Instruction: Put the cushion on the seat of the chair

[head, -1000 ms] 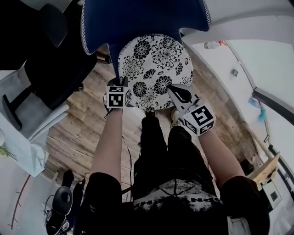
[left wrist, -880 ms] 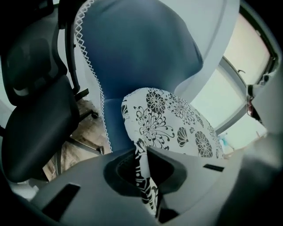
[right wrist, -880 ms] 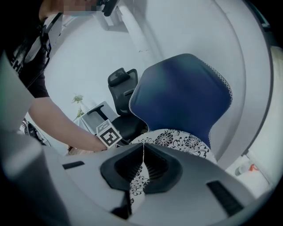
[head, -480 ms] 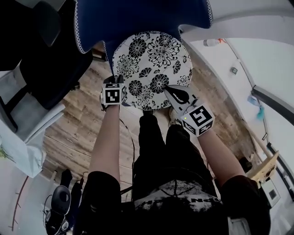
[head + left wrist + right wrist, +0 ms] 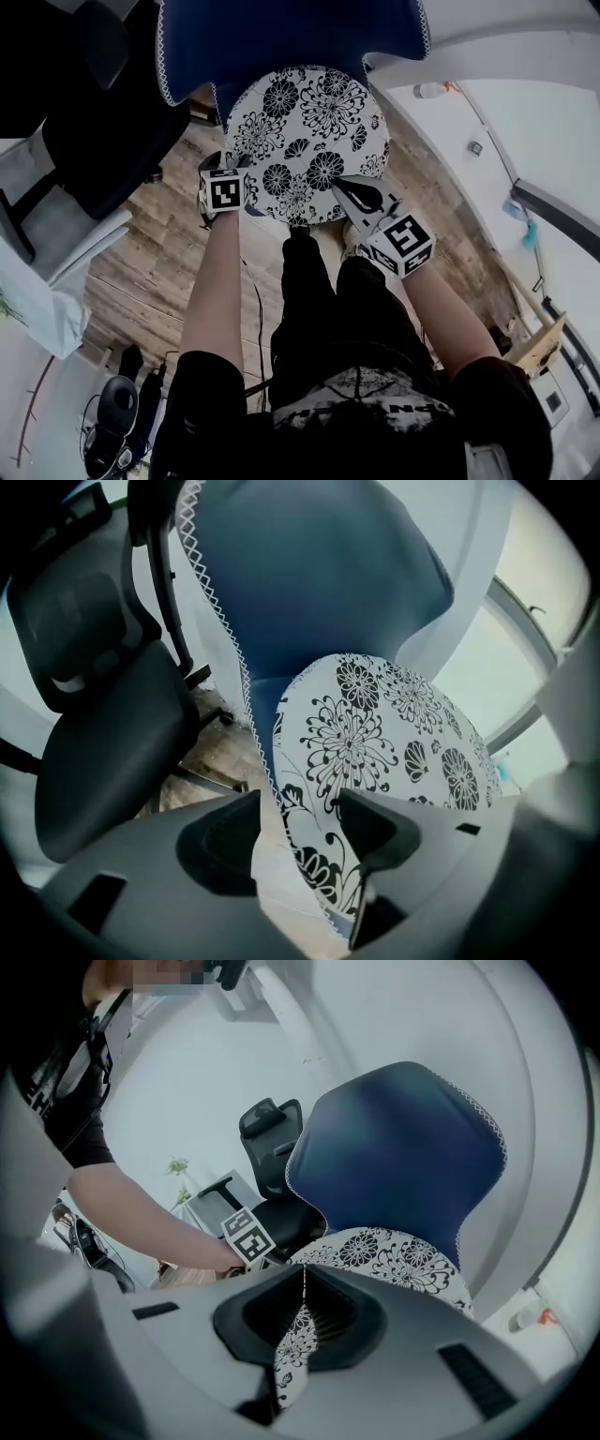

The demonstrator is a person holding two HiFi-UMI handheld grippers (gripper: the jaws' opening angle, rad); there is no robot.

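At far left, the left gripper (image 5: pixel 300 825) is opening its jaws, the cushion (image 5: pixel 305 141) rim loose between them. The cushion lies on the blue chair (image 5: pixel 281 37) seat. The right gripper (image 5: pixel 302 1309) pinches its near rim; withdrawing unreleased could drag it off.

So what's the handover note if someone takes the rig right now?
Left gripper: jaws opening, cushion rim between them, pads off it.
Right gripper: shut on the cushion's near edge.
Cushion: over the seat of the blue chair, near edge apparently held up.
Done: cushion brought onto the seat.
Left: release the right grip, draw both grippers clear, check it lies flat.
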